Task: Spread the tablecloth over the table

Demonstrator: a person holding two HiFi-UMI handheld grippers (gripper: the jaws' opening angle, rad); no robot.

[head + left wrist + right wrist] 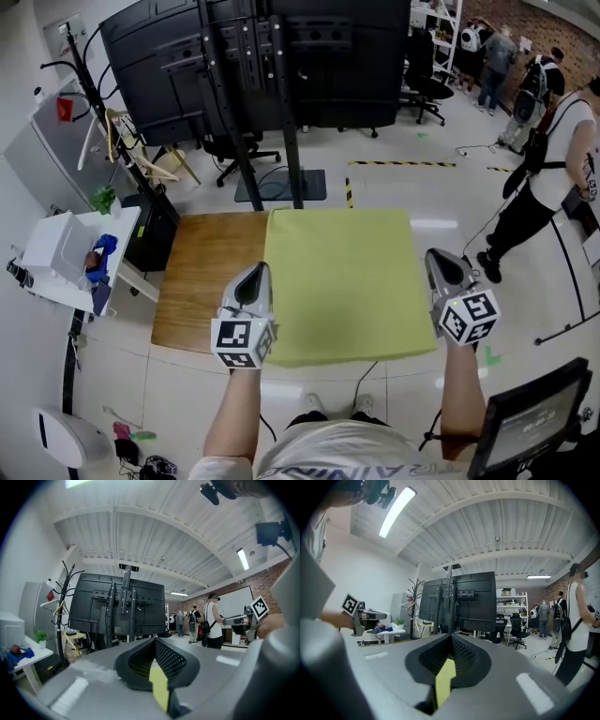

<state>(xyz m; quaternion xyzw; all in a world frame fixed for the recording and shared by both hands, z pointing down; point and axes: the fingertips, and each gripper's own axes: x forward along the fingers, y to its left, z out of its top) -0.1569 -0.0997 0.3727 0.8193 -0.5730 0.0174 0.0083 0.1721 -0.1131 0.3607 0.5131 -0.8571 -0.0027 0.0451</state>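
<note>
A yellow-green tablecloth (342, 281) lies stretched over the right part of a brown wooden table (211, 281), whose left strip stays bare. My left gripper (260, 274) is shut on the cloth's near left corner. My right gripper (437, 260) is shut on the near right corner. In the left gripper view a yellow strip of cloth (159, 688) is pinched between the dark jaws of the left gripper (157, 653). In the right gripper view a similar strip (444, 679) is clamped in the right gripper (450, 644). Both grippers point level, away from me.
A large black screen on a stand (253, 66) rises just beyond the table. A small white side table (70, 258) with blue and red items sits at the left, beside a coat rack (103, 122). A person in white (553, 178) stands at the right; several others stand further back.
</note>
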